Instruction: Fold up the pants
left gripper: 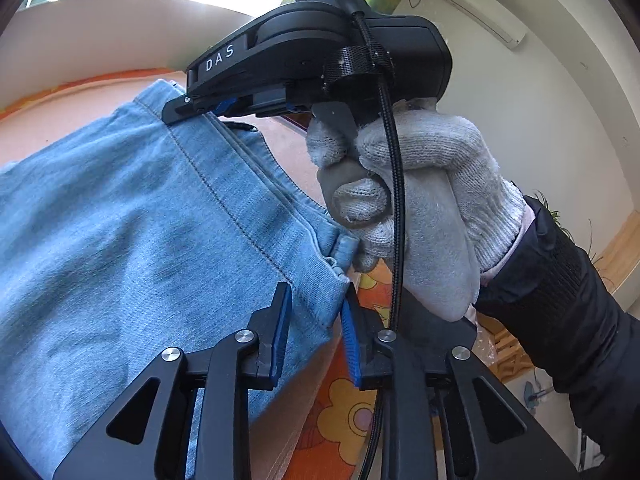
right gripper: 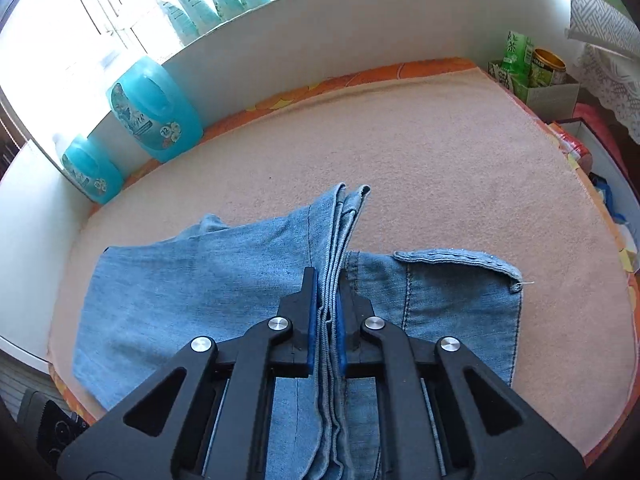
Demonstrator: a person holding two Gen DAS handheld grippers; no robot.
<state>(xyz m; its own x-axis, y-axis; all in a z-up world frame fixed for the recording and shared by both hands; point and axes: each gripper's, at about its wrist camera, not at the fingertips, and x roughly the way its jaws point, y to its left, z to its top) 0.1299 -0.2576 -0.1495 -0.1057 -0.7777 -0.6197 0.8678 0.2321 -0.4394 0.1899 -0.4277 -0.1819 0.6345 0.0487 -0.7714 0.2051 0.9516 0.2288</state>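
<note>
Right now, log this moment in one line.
left gripper: open beside jeans edge | right gripper: shut on jeans | fold unfinished

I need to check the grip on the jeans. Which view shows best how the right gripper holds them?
The right wrist view: the right gripper pinches bunched layers of the jeans. The left wrist view shows that gripper's body from outside, its tip over the denim.

Table w/ beige towel spread over orange floral cloth; light-blue denim pants lie on towel, partly folded. Two teal detergent bottles stand at far-left edge by wall
</note>
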